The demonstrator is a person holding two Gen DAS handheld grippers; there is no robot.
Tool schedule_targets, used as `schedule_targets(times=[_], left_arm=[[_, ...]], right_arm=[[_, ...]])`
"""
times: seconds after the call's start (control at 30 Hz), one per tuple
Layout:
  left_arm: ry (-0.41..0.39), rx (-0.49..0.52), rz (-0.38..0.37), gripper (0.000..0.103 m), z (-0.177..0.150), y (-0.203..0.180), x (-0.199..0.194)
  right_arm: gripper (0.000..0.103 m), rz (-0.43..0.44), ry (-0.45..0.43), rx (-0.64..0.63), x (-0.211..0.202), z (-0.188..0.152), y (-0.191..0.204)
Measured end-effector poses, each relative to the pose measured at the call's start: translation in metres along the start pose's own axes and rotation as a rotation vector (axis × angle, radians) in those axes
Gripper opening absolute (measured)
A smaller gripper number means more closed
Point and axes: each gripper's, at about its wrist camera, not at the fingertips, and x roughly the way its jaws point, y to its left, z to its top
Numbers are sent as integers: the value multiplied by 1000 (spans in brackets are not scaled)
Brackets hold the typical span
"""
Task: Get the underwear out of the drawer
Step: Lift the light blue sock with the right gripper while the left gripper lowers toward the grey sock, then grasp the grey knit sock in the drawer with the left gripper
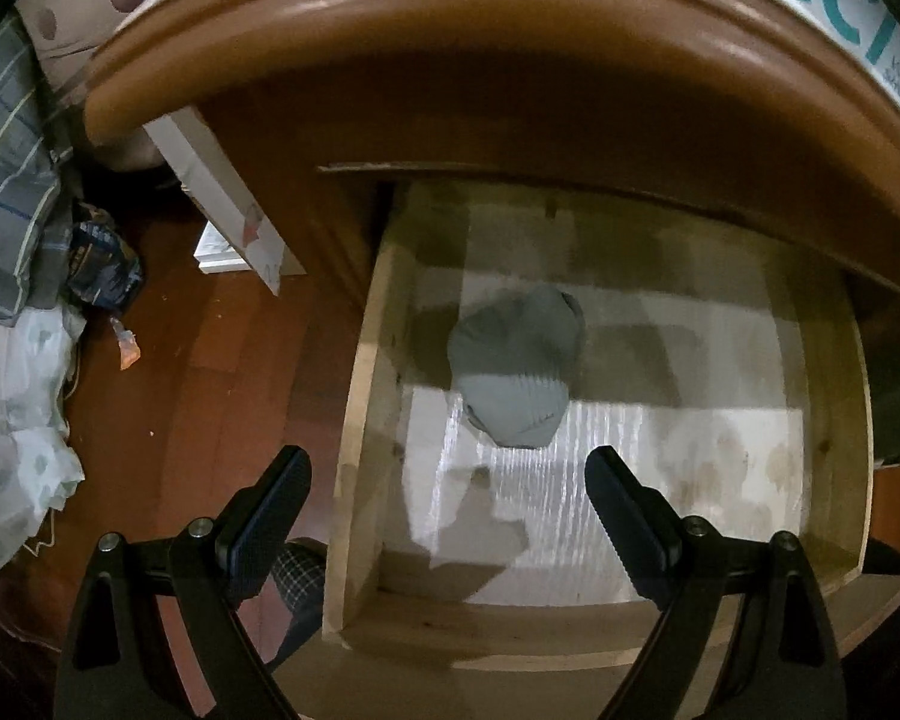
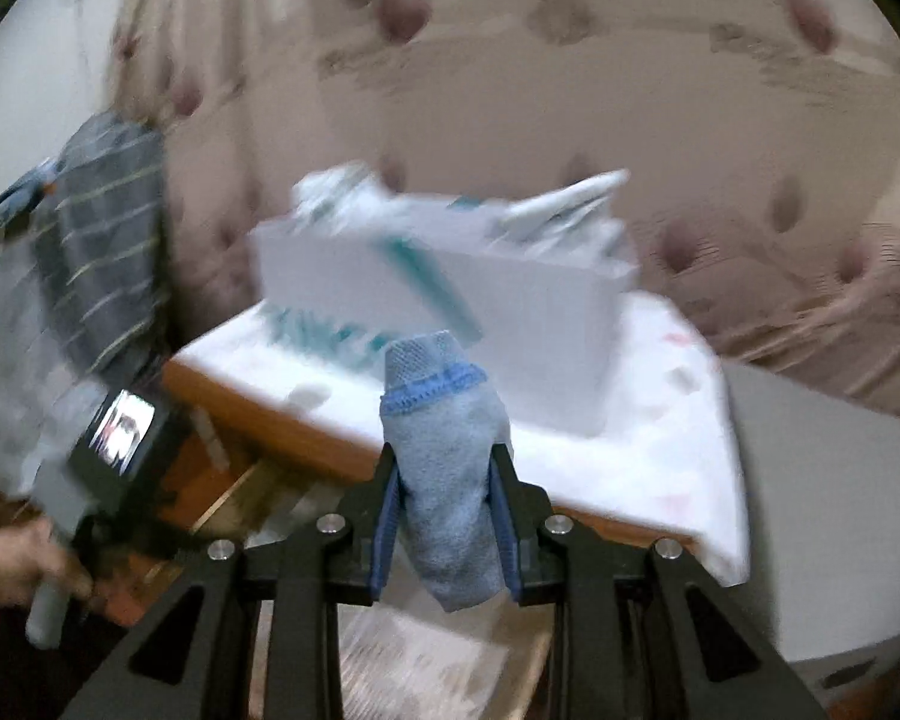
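In the left wrist view a rolled grey underwear (image 1: 513, 369) lies on the pale lined floor of an open wooden drawer (image 1: 363, 396). My left gripper (image 1: 447, 492) hangs above the drawer's near part, pointing steeply down, its jaws wide open and holding nothing. The grey roll lies a little beyond its fingertips. In the right wrist view my right gripper (image 2: 447, 495) is shut on a rolled light-blue underwear (image 2: 450, 480) with a darker blue stitched band, held up in the air above the nightstand. The left device, held by a hand (image 2: 24, 564), shows at that view's lower left.
The brown rounded nightstand top (image 1: 510, 18) overhangs the drawer. A white box with teal letters (image 2: 450, 306) stands on a white cloth on top. A tufted beige headboard (image 2: 570, 90) rises behind. Plaid bedding (image 1: 6, 180), a dark packet (image 1: 99, 264) and red-brown floor lie left.
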Motion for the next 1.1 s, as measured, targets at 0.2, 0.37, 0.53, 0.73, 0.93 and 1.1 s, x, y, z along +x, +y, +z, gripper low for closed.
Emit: schedule_targets(times=[0.2,0.37,0.53,0.73,0.93,1.1], left_arm=[[5,5,10,91,-1,-1,3],[-9,21,21,91,-1,-4,0],[-12,27,-29,91,-1,-8,-1],[30,46,-63,91,6,-17,8],[136,99,-62,91,12,-30,40],[238,151,-52,87,18,-38,63]], right_arm=[[28,-199,-58,112,-6,39,-46],[28,-307,-49,167,5,56,-74],[28,-361,-57,197,22,48,-95],[28,-356,-15,191,47,22,-103],[28,-332,-10,191,54,17,-103],[28,-321,-2,187,58,14,-102]])
